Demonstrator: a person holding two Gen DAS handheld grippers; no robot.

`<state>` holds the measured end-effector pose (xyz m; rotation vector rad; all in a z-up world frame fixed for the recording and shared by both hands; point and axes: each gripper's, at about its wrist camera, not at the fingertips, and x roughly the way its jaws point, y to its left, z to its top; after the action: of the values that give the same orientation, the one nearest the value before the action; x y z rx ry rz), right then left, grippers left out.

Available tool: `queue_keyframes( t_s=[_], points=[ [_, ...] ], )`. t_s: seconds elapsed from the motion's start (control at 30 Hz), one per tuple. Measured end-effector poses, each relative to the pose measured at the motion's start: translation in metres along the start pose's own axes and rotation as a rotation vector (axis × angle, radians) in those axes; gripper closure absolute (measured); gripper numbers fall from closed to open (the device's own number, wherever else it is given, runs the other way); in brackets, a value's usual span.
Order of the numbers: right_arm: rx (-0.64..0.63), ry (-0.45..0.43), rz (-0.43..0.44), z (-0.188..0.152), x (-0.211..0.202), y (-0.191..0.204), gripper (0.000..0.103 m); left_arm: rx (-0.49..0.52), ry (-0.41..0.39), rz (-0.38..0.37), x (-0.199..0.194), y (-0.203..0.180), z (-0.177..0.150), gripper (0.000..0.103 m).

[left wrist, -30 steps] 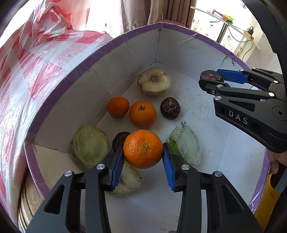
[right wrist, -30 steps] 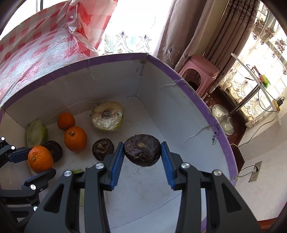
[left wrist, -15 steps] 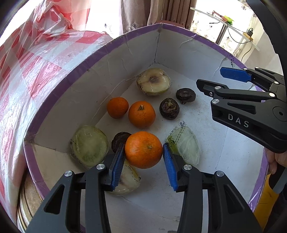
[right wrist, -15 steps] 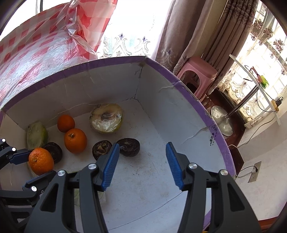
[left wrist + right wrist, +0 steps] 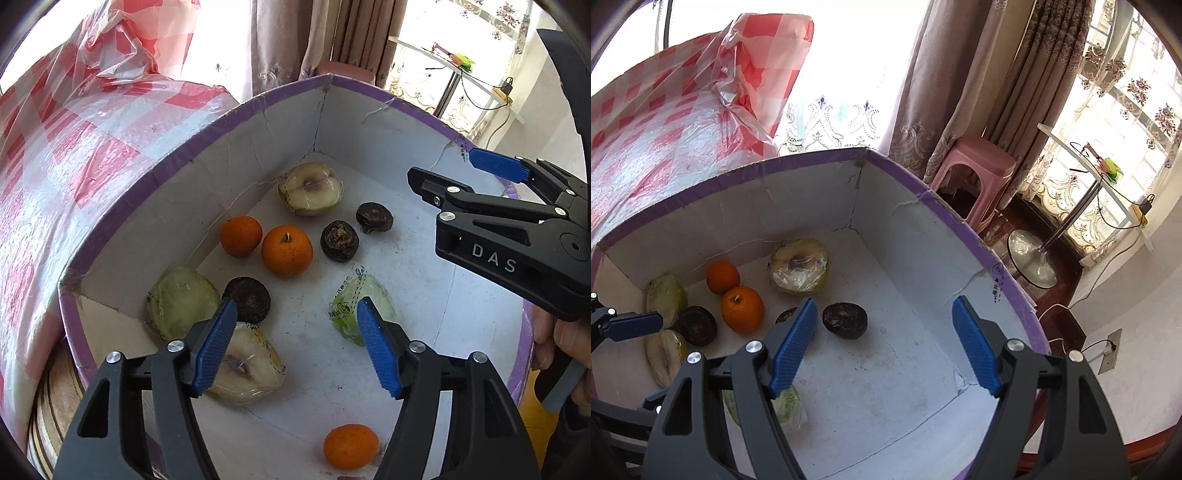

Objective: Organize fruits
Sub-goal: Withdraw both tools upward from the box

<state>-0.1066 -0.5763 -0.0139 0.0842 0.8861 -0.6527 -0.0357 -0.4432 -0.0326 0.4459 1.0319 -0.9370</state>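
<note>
- Left gripper (image 5: 295, 345) hung over the box floor, blue jaws opening, nothing between the pads.
- Loose orange (image 5: 351, 446) lay on the floor at the near wall, below and apart from those jaws.
- Right gripper (image 5: 884, 349) also empty, jaws opening and already wide.
- Dark round fruit (image 5: 845, 320) sat on the floor just beyond the right gripper's left pad, not touching it.
- A second dark fruit (image 5: 339, 241) lay just beside it; a third (image 5: 248, 298) sat nearer the left wall.
- Two more oranges (image 5: 287, 251) side by side mid-floor.
- Wrapped pale halved fruits around them: one at the far corner (image 5: 311, 188), others near the left gripper.
- All inside the white box with purple rim (image 5: 258, 99).
</note>
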Motion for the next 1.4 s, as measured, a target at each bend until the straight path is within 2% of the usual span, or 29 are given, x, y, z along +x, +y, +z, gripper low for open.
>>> queue_keyframes(
  t_s=[0.33, 0.5, 0.57, 0.63, 0.83, 1.23, 1.4],
  points=[
    [0.061, -0.09, -0.037, -0.003, -0.05, -0.002, 0.023, -0.074, -0.102, -0.043, -0.044, 0.01, -0.017, 0.028],
    [0.072, -0.118, -0.055, -0.01, -0.083, 0.006, 0.017, -0.162, -0.15, -0.104, -0.073, 0.025, -0.042, 0.024],
    [0.077, -0.121, -0.053, -0.015, -0.095, 0.009, 0.016, -0.159, -0.189, -0.113, -0.086, 0.026, -0.052, 0.022],
    [0.081, -0.12, -0.046, -0.021, -0.105, 0.014, 0.016, -0.161, -0.195, -0.112, -0.092, 0.026, -0.062, 0.017],
    [0.088, -0.125, -0.042, -0.031, -0.122, 0.021, 0.016, -0.204, -0.216, -0.117, -0.099, 0.036, -0.075, 0.017],
    [0.113, -0.11, -0.046, -0.04, -0.12, 0.018, 0.016, -0.113, -0.278, -0.07, -0.108, 0.019, -0.07, 0.016],
    [0.123, -0.096, -0.041, -0.045, -0.117, 0.017, 0.016, -0.103, -0.296, -0.092, -0.108, 0.017, -0.066, 0.016]
  ],
)
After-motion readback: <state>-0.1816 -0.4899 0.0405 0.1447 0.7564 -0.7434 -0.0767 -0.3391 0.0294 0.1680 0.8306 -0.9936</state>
